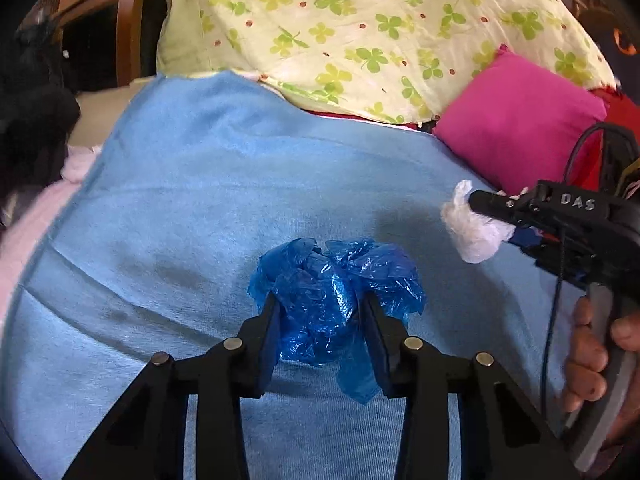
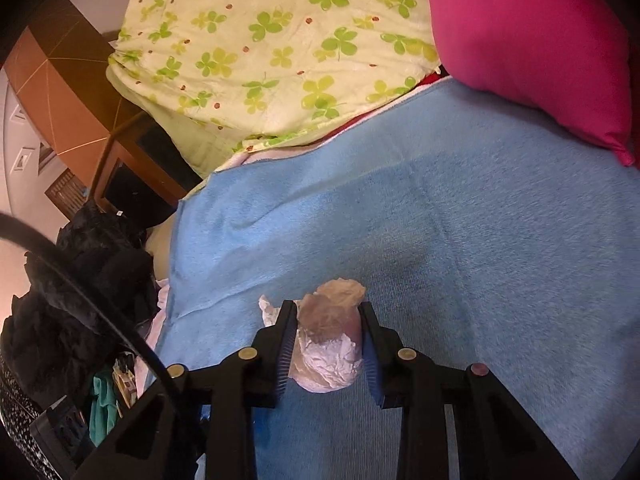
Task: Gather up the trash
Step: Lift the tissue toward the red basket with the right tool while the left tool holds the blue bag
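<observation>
A crumpled blue plastic bag [image 1: 334, 304] is clamped in the left tool [image 1: 320, 316] above the blue blanket [image 1: 200, 200] on the bed. A white crumpled wad [image 2: 330, 344] is pinched in the right tool [image 2: 326, 340], also held over the blanket. Both pieces are light and springy, so a slip could be caused by any easing of the squeeze. The loose tail of the bag, hanging below the fingers, could be snagged or torn in transit.
</observation>
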`<control>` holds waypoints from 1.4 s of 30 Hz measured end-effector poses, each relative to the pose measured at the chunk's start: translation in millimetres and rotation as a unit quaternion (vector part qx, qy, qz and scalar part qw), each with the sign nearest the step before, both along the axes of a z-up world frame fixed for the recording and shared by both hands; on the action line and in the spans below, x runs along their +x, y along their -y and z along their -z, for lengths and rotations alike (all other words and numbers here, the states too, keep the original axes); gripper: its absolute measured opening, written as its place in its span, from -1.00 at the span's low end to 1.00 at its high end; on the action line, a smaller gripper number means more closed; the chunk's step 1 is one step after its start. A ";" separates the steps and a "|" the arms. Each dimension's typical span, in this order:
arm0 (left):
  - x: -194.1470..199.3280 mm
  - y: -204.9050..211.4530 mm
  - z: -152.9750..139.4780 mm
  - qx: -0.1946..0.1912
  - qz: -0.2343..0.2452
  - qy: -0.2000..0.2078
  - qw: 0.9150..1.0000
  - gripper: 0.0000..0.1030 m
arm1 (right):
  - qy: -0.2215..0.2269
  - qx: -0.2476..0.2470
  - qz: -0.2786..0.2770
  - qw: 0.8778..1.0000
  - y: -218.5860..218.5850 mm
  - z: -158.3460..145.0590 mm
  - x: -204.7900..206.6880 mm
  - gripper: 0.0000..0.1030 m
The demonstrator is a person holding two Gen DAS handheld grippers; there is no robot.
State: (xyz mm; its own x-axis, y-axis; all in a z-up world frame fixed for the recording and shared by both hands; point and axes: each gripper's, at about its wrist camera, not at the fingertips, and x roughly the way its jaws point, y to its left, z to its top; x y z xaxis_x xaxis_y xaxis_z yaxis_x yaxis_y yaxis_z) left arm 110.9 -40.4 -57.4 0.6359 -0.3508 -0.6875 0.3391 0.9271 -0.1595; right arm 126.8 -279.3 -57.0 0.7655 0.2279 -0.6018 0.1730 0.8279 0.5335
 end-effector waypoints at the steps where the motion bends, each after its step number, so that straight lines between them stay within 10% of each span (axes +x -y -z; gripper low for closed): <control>1: -4.0 1.1 -3.1 0.006 -0.001 0.005 1.000 -0.20 | 0.002 -0.001 0.000 1.000 0.1 -3.0 -4.0 -0.36; 29: -88.4 48.4 -73.3 0.113 0.010 0.122 0.986 -0.20 | 0.118 -0.074 0.005 0.990 10.6 -91.7 -153.5 -0.36; 42: -131.9 77.5 -103.8 0.113 0.042 0.152 0.981 -0.20 | 0.209 -0.185 0.009 0.960 7.5 -127.7 -226.2 -0.36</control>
State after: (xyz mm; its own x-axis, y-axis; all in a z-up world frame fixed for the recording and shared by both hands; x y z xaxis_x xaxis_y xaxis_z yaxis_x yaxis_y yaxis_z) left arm -21.0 -117.9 46.4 0.7992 -0.2702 -0.5370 0.4150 0.8942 0.1677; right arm -99.4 -286.8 70.7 0.9595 0.0425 -0.2784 0.0232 0.9733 0.2284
